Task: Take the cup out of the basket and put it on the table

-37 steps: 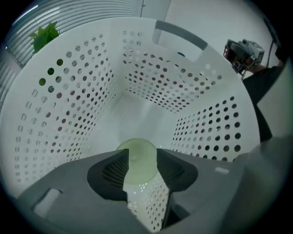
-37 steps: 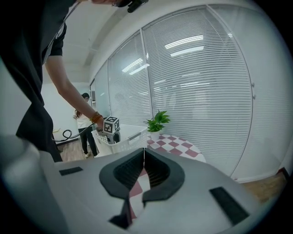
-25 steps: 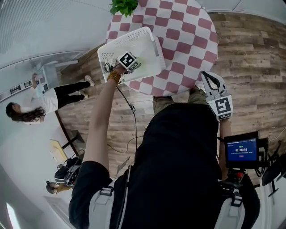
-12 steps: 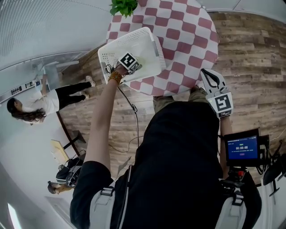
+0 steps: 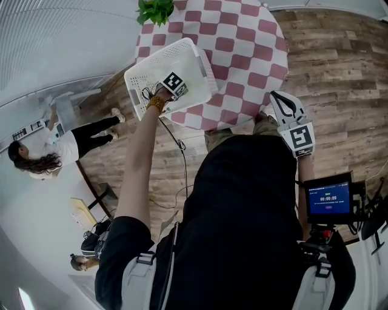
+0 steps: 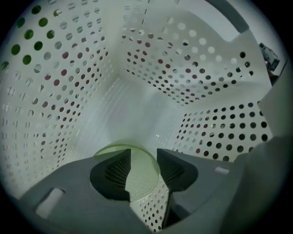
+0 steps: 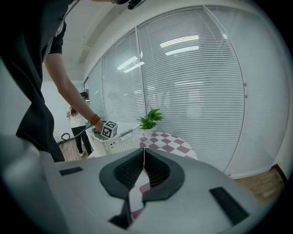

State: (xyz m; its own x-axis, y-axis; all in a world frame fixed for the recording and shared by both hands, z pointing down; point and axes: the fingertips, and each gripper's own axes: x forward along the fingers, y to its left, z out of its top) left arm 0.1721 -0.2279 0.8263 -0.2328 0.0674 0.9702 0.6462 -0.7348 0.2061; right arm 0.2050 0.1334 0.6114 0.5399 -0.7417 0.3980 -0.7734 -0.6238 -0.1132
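A white perforated basket sits on the near left edge of the round checked table. My left gripper reaches down inside it. In the left gripper view, a pale green cup lies on the basket floor right under my left gripper. The jaws stand apart over the cup's mouth, the right one at its rim, with no clear grip on it. My right gripper hangs at the table's near edge, away from the basket. In its own view the right gripper is shut and holds nothing.
A potted plant stands at the table's far left, behind the basket. A person stands on the wooden floor to the left. A cable hangs from the left gripper. A small screen is at my right hip.
The left gripper stays inside the basket. The whole scene has shifted a little left and up in the head view. The right gripper has barely moved.
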